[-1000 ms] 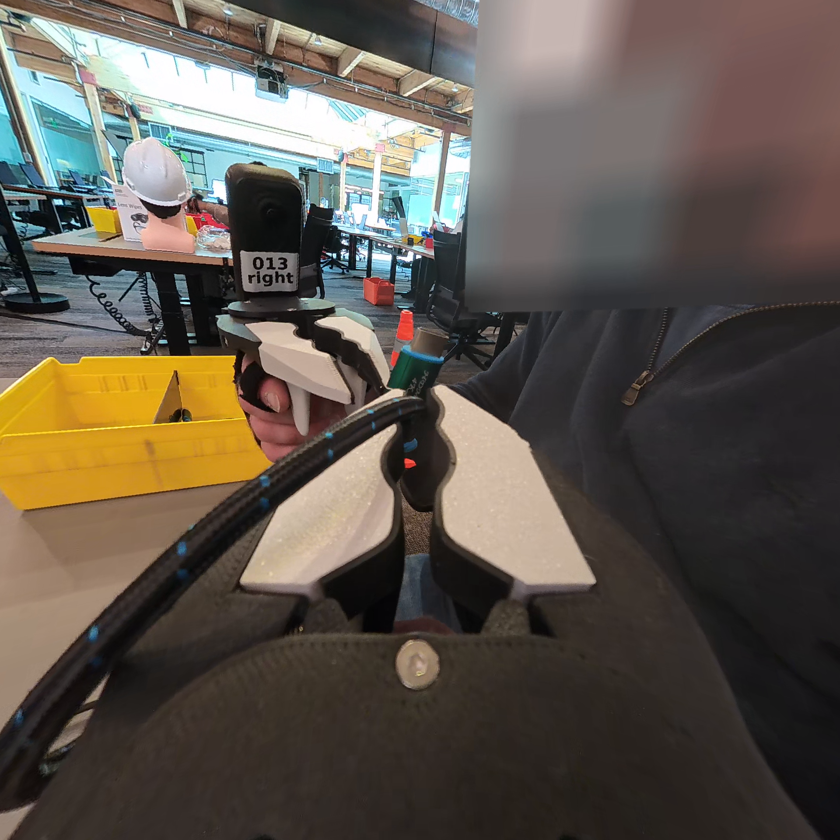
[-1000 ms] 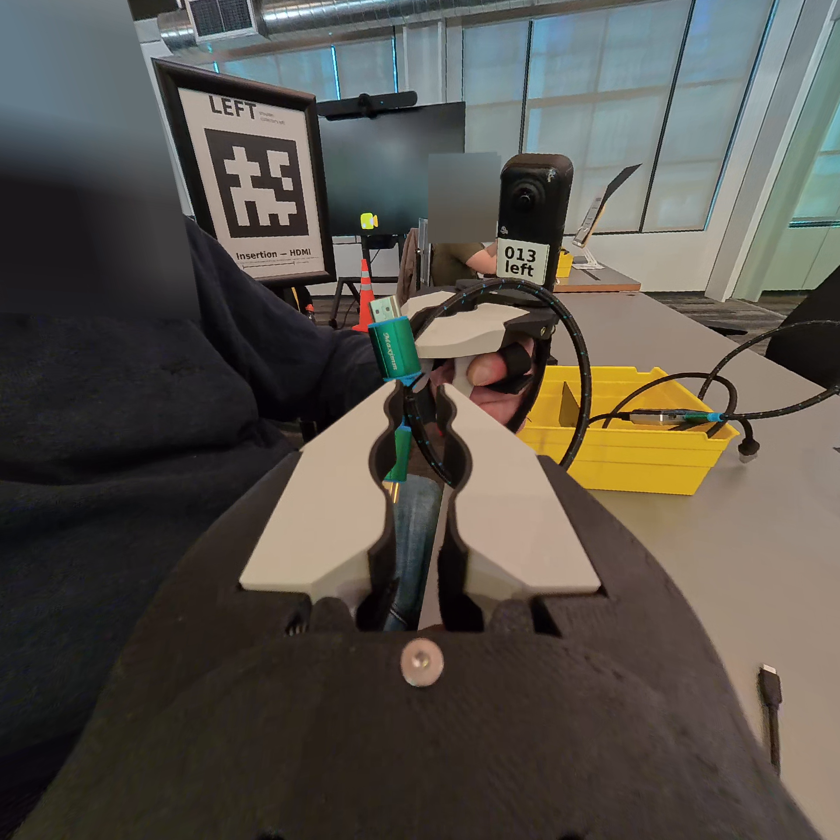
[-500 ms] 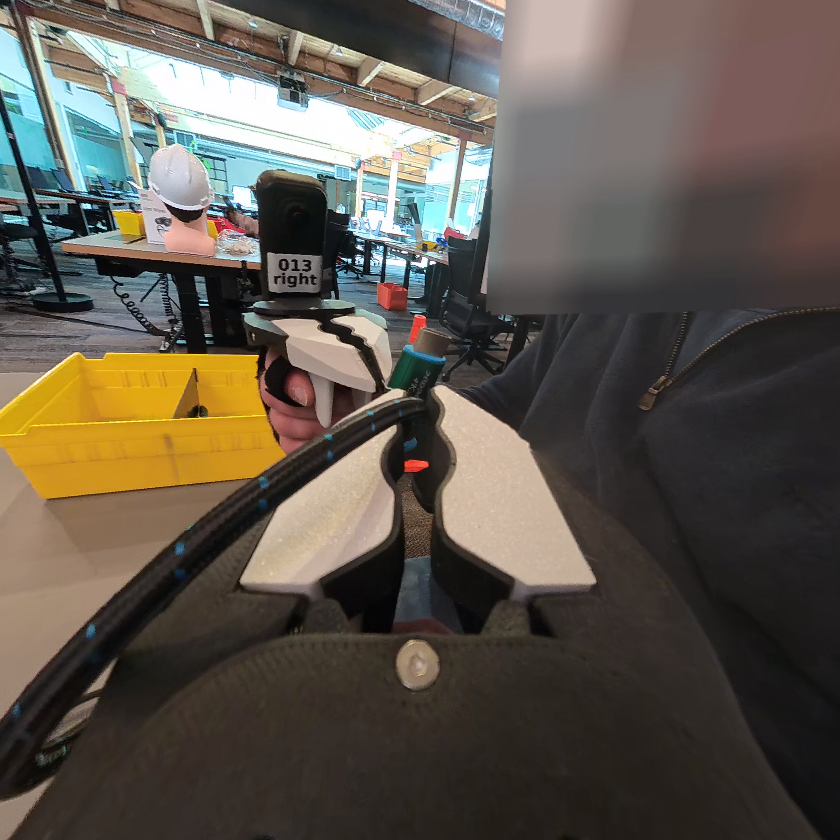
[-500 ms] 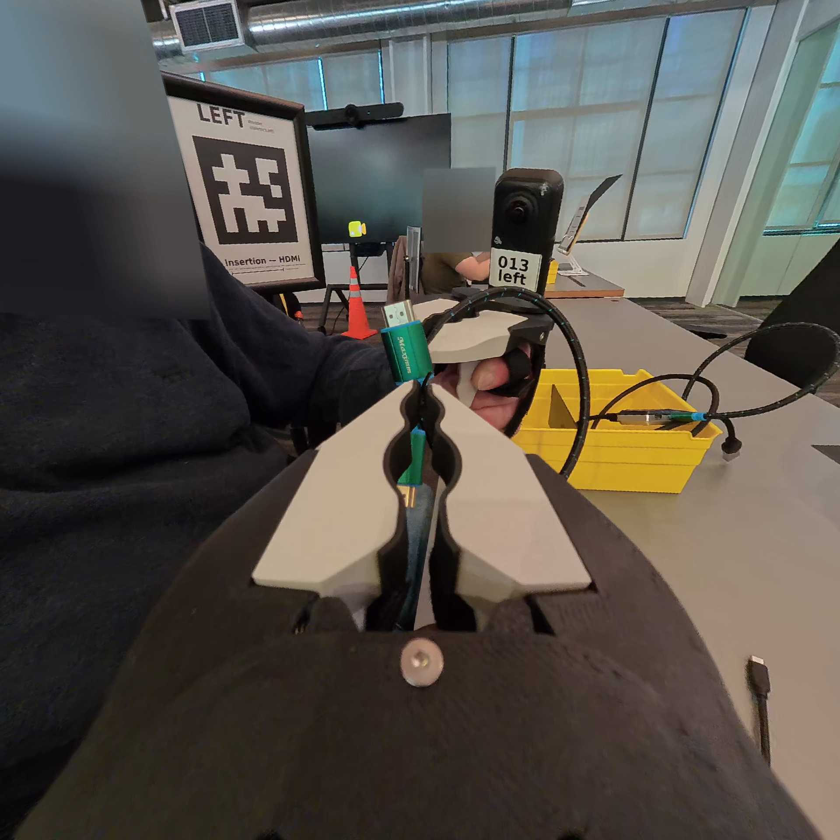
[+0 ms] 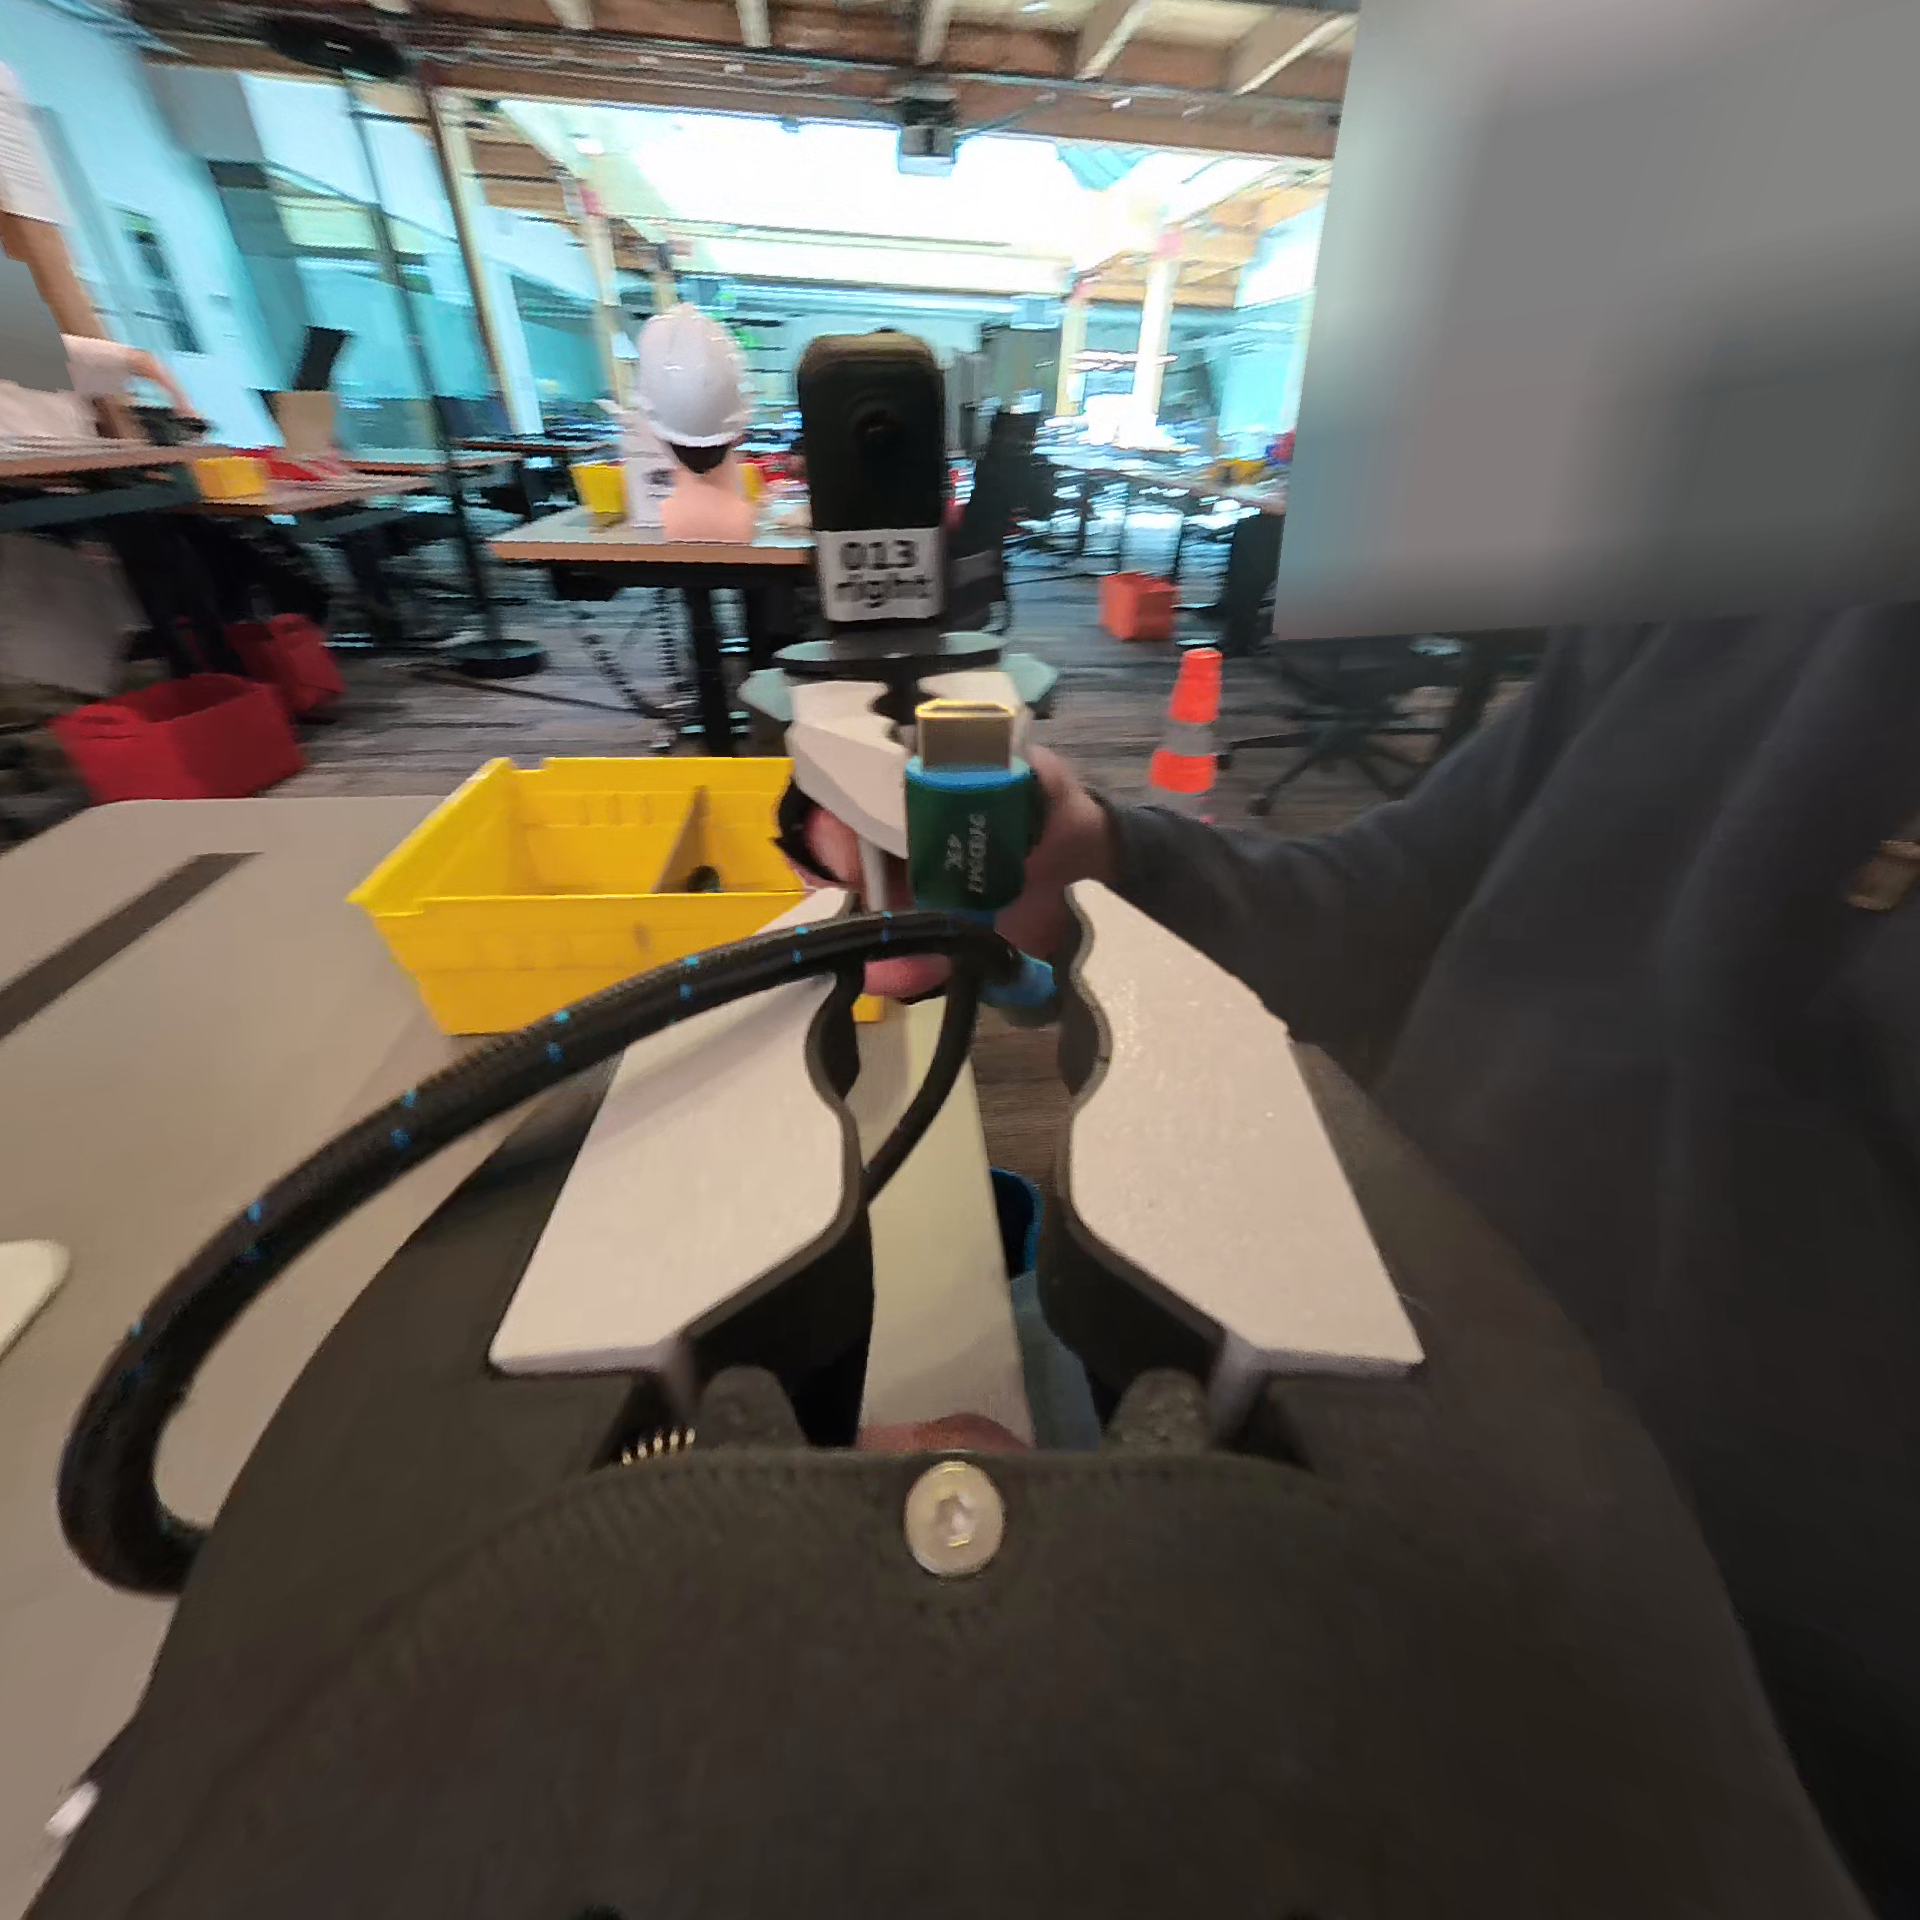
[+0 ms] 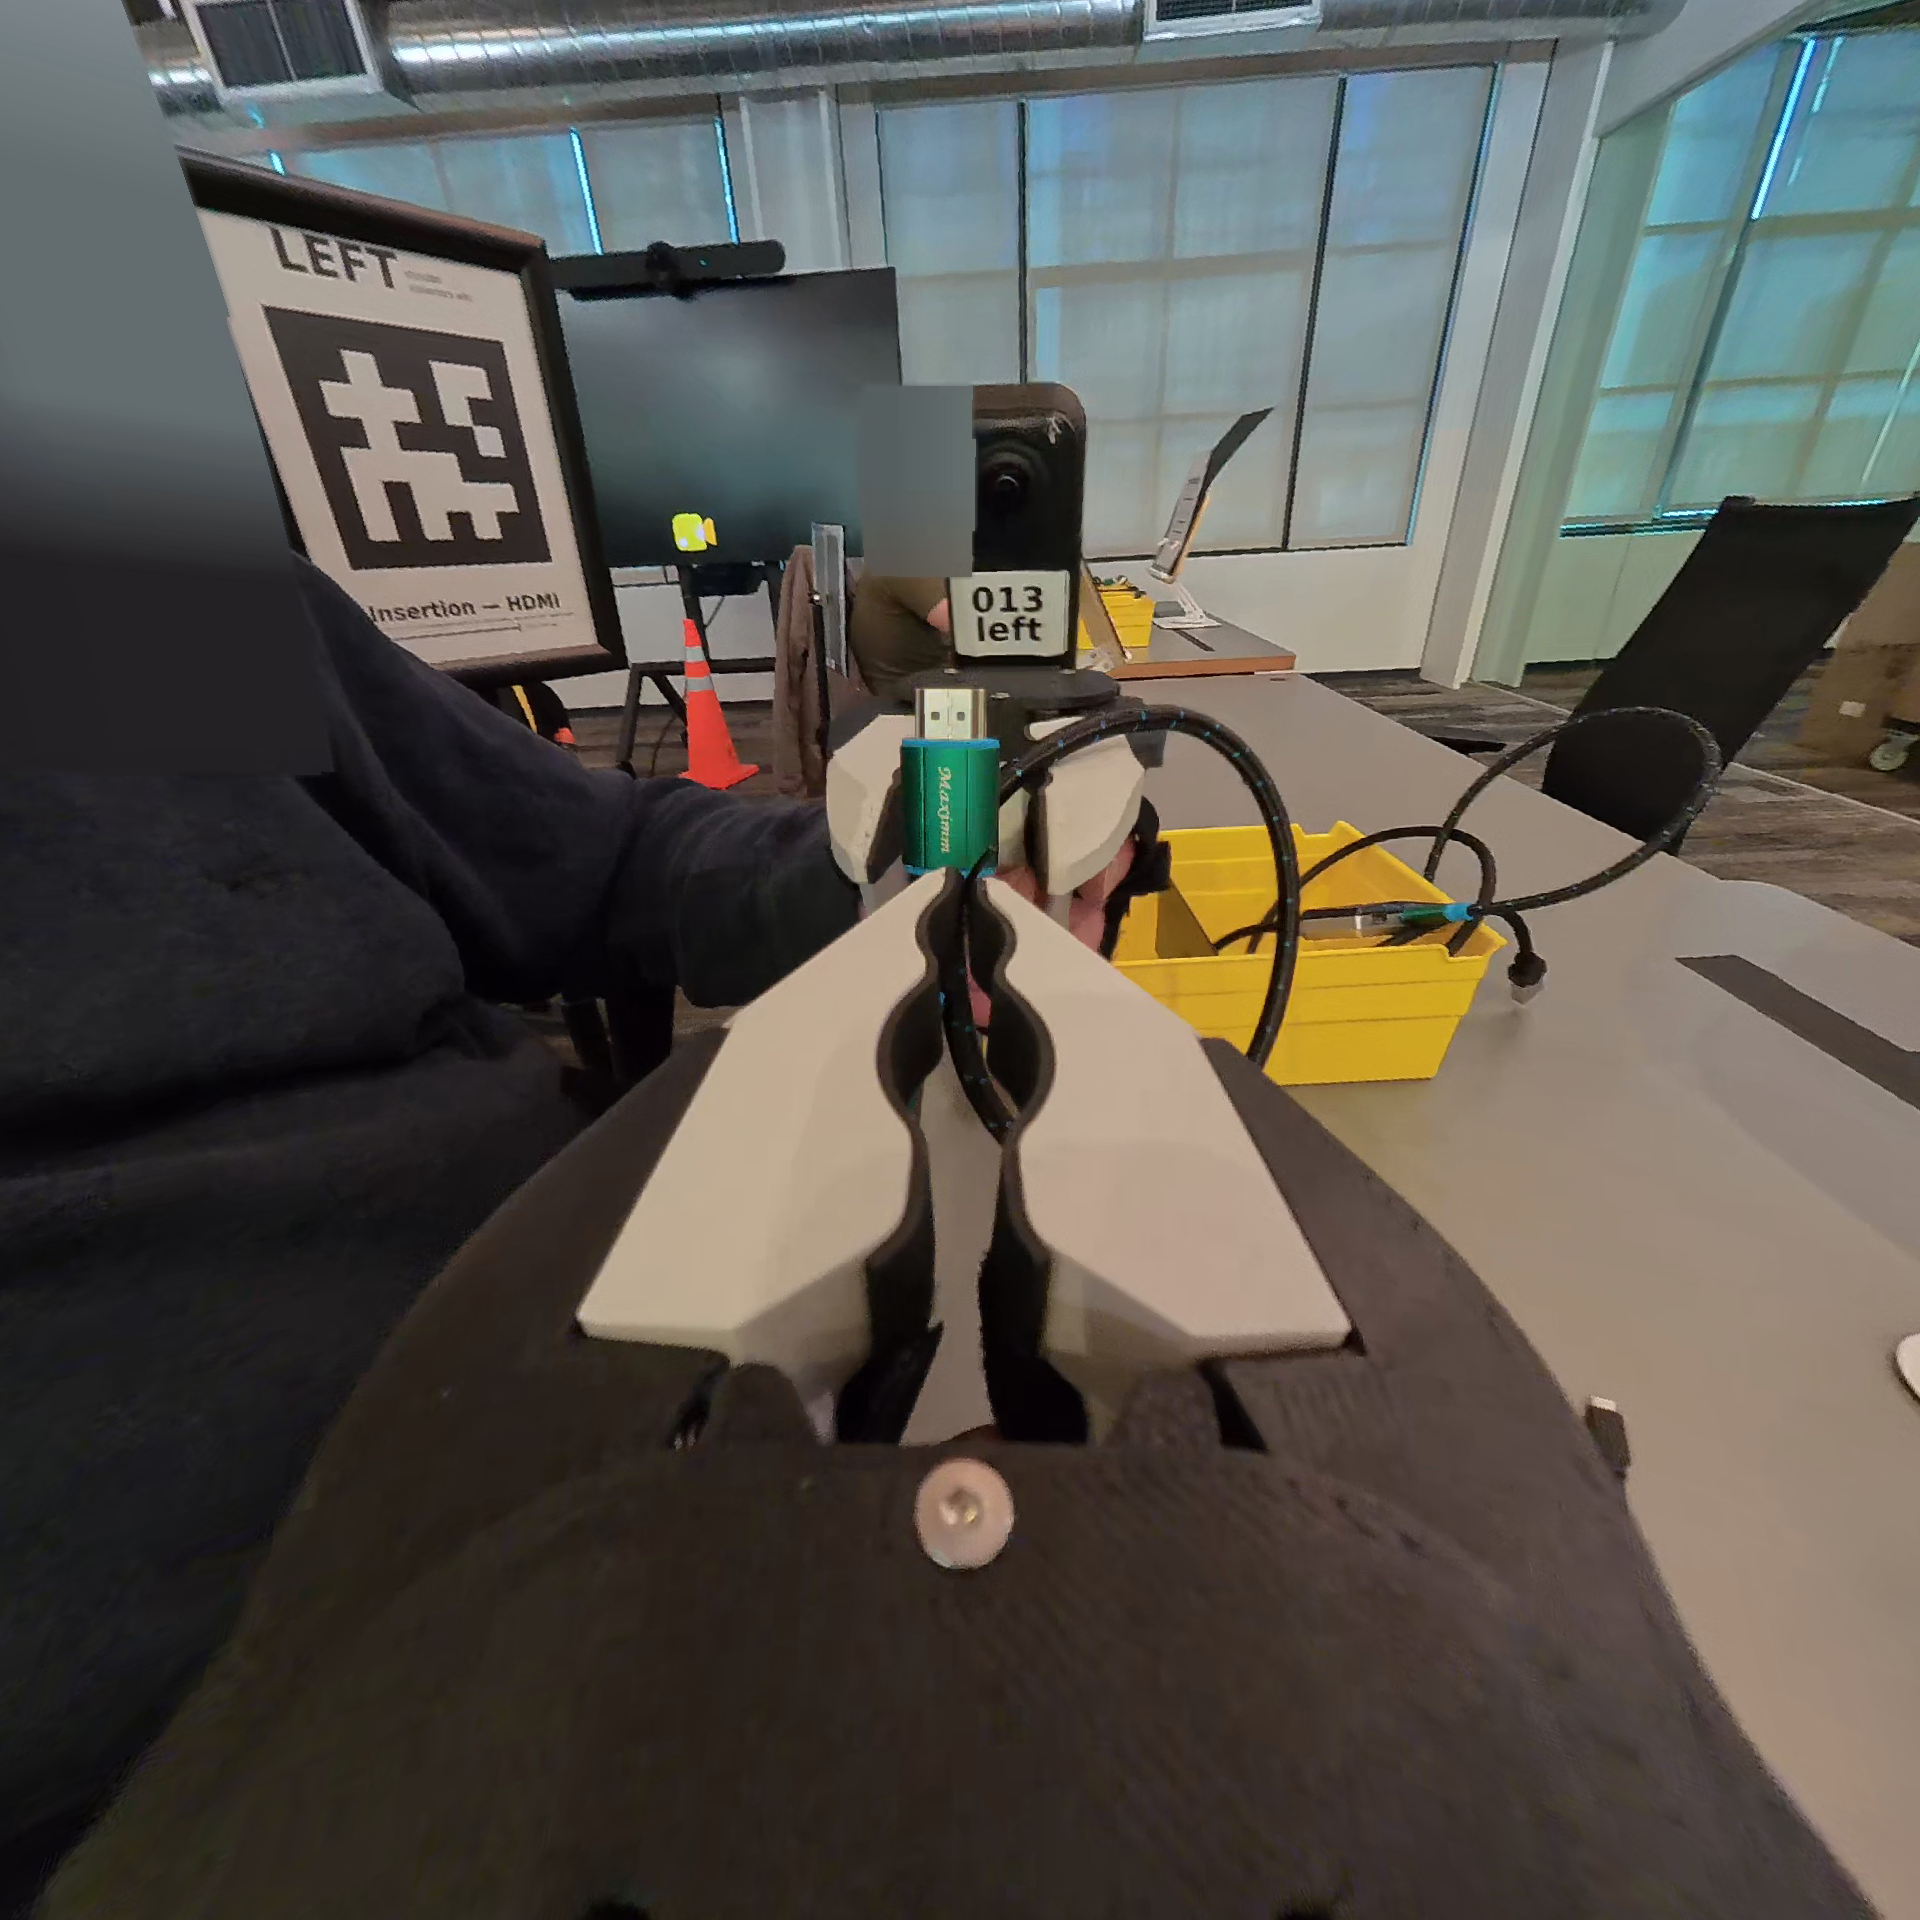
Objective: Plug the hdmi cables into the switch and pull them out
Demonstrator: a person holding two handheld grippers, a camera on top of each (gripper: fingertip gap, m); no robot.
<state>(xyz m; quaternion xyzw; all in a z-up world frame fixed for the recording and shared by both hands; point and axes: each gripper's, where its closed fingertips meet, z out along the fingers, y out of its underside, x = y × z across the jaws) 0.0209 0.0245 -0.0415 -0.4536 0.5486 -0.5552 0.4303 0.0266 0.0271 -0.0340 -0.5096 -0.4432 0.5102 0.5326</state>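
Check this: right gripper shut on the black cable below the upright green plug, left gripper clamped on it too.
Not the left gripper: the left wrist view shows its jaws apart, black cable loose between them. The right gripper is shut on it below the upright green plug.

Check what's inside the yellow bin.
A divider, a silver plug with a green-blue collar, and black cables looping over the rim of the yellow bin. Its front wall hides the floor; no switch visible.
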